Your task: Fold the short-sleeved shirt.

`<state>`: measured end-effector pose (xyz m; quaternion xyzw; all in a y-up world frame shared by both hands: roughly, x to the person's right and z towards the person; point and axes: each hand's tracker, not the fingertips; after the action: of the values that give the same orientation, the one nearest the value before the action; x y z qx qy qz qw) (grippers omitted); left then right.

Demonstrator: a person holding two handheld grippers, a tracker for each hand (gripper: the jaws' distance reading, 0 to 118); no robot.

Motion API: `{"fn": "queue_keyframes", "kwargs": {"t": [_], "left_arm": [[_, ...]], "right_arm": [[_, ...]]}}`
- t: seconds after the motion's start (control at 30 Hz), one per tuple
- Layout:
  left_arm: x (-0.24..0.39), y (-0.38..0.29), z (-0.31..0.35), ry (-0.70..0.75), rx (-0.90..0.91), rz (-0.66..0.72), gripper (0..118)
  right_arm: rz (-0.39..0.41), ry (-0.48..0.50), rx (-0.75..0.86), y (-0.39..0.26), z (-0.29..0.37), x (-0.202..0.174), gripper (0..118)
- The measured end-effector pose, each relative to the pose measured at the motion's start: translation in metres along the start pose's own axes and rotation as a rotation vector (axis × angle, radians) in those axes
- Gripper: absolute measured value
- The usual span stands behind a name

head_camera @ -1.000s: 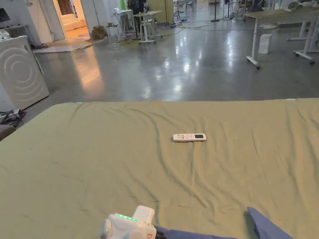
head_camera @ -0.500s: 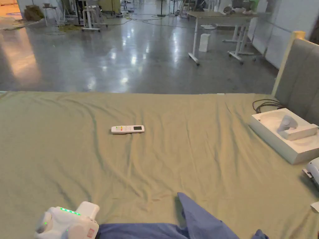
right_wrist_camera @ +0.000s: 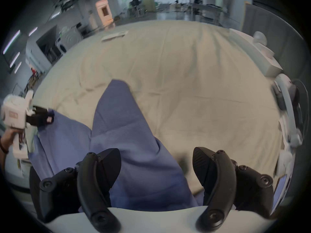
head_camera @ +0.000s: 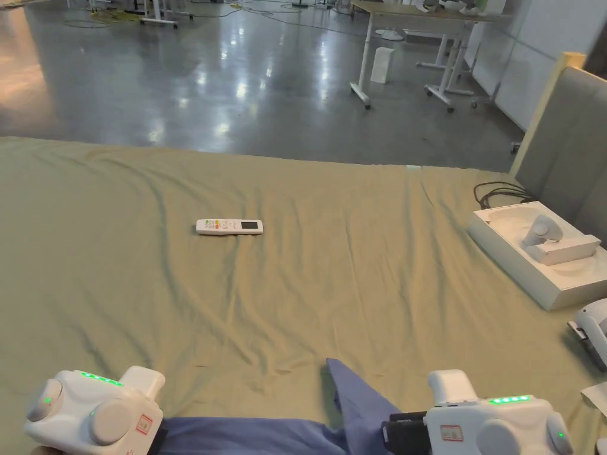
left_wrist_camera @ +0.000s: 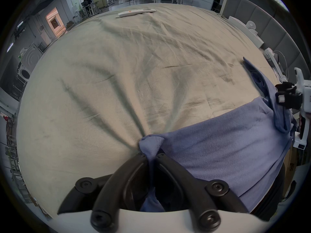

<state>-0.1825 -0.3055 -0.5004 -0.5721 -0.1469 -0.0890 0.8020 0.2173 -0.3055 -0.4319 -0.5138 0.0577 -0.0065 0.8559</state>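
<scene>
A blue short-sleeved shirt (head_camera: 355,409) lies bunched at the near edge of the olive bed sheet (head_camera: 355,266), with one part sticking up toward the middle. In the left gripper view my left gripper (left_wrist_camera: 151,154) is shut on a pinched corner of the shirt (left_wrist_camera: 218,144), and the sheet is puckered in front of it. My right gripper (right_wrist_camera: 156,162) is open, its jaws wide apart over the shirt (right_wrist_camera: 134,135) at its right side. The head view has the left gripper (head_camera: 160,437) at the bottom left and the right gripper (head_camera: 398,437) at the bottom right.
A white remote (head_camera: 229,226) lies mid-bed. At the right edge sits a white box (head_camera: 510,252) with a device in it, and another white device (head_camera: 593,332) lies nearer. A grey headboard (head_camera: 569,148) stands behind them. Beyond the bed are bare floor and tables.
The head camera has turned right and down. My right gripper has come into view at the shirt's right side. The left gripper still holds the shirt's corner.
</scene>
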Motion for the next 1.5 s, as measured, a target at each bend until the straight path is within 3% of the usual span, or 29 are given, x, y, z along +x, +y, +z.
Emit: {"fn": "queue_keyframes", "kwargs": {"t": [0.03,0.1,0.13,0.17,0.23,0.33,0.4,0.43,0.5,0.6,0.8,1.17,1.5], "left_arm": [[-0.001,0.001,0.0,-0.002,0.002,0.003,7],[-0.002,0.003,-0.001,-0.007,0.001,0.025,7],[-0.003,0.001,0.0,-0.008,-0.001,0.03,7],[-0.003,0.002,0.0,-0.009,-0.002,0.03,7],[-0.001,-0.001,0.0,-0.011,0.006,0.02,7],[-0.009,-0.013,0.007,-0.053,0.077,0.024,7],[-0.025,-0.02,0.022,-0.121,0.113,0.101,7],[-0.032,-0.026,0.035,-0.154,0.153,0.155,7],[-0.042,-0.044,0.077,-0.196,0.291,0.215,6],[-0.057,-0.064,0.15,-0.261,0.452,0.192,6],[-0.062,-0.112,0.282,-0.284,0.76,0.214,6],[-0.053,-0.104,0.501,-0.216,1.116,0.119,6],[-0.049,-0.061,0.606,-0.116,1.272,0.085,6]], "right_arm": [[0.026,0.01,-0.022,0.001,-0.007,-0.002,92],[0.033,0.004,-0.004,0.0,-0.012,-0.005,66],[0.031,0.01,0.0,0.0,-0.011,-0.004,61],[0.023,0.016,0.005,0.002,-0.009,-0.002,46],[-0.018,0.046,0.011,0.004,-0.002,0.004,5],[-0.044,0.009,0.067,0.003,0.009,0.009,5],[-0.092,0.061,0.089,0.001,0.026,0.015,5],[-0.089,0.038,0.141,-0.002,0.041,0.015,5],[-0.107,0.048,0.209,-0.004,0.074,0.021,5],[-0.184,0.097,0.334,-0.009,0.13,0.028,5],[-0.198,0.133,0.564,-0.011,0.237,0.019,5],[-0.058,0.116,0.952,0.053,0.454,-0.032,5],[0.018,0.055,1.094,0.127,0.57,-0.058,5]]}}
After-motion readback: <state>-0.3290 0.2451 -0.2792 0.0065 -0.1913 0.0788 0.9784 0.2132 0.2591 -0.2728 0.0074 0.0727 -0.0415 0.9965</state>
